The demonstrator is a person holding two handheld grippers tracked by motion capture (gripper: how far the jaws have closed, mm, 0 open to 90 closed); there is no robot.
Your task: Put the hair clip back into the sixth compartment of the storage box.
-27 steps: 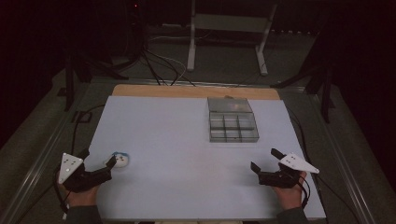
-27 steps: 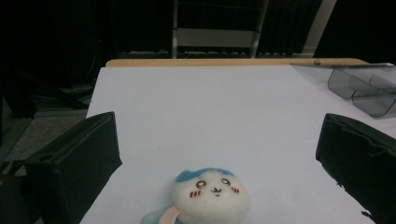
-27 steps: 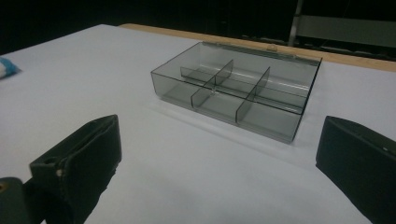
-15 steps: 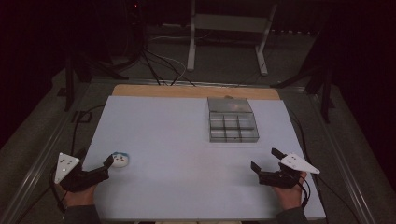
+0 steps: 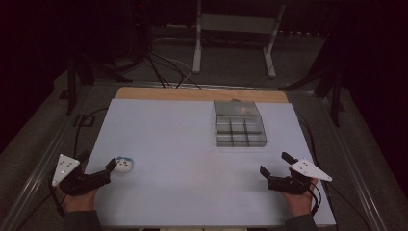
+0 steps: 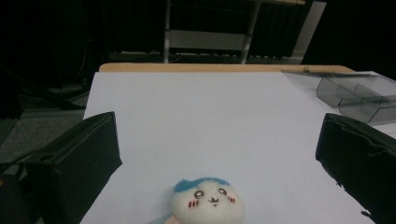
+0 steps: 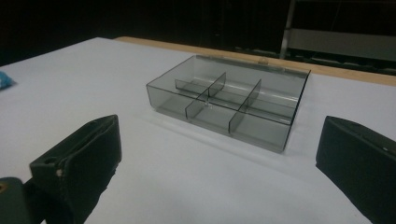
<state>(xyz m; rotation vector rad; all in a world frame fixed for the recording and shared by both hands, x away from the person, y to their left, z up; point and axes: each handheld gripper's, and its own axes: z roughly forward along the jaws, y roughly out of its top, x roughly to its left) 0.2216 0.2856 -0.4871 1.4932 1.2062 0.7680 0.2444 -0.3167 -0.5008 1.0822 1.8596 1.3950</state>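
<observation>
Plush toy point(image 6: 208, 203) lies between left gripper's point(image 5: 111, 167) spread fingers, untouched.

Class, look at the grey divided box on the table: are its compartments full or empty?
Empty. The grey divided box is see-through, and in the right gripper view every compartment shows only bare floor and dividers. The plush toy lies outside it.

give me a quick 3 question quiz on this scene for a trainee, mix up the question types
1. True or false: the plush toy lies inside the compartment box.
2. Which gripper is nearest the toy? A) left gripper B) right gripper C) both equally
3. Fill in: both grippers' jaws stand ____.

Key:
1. False; it lies on the white table surface, far from the box.
2. A
3. open
</observation>
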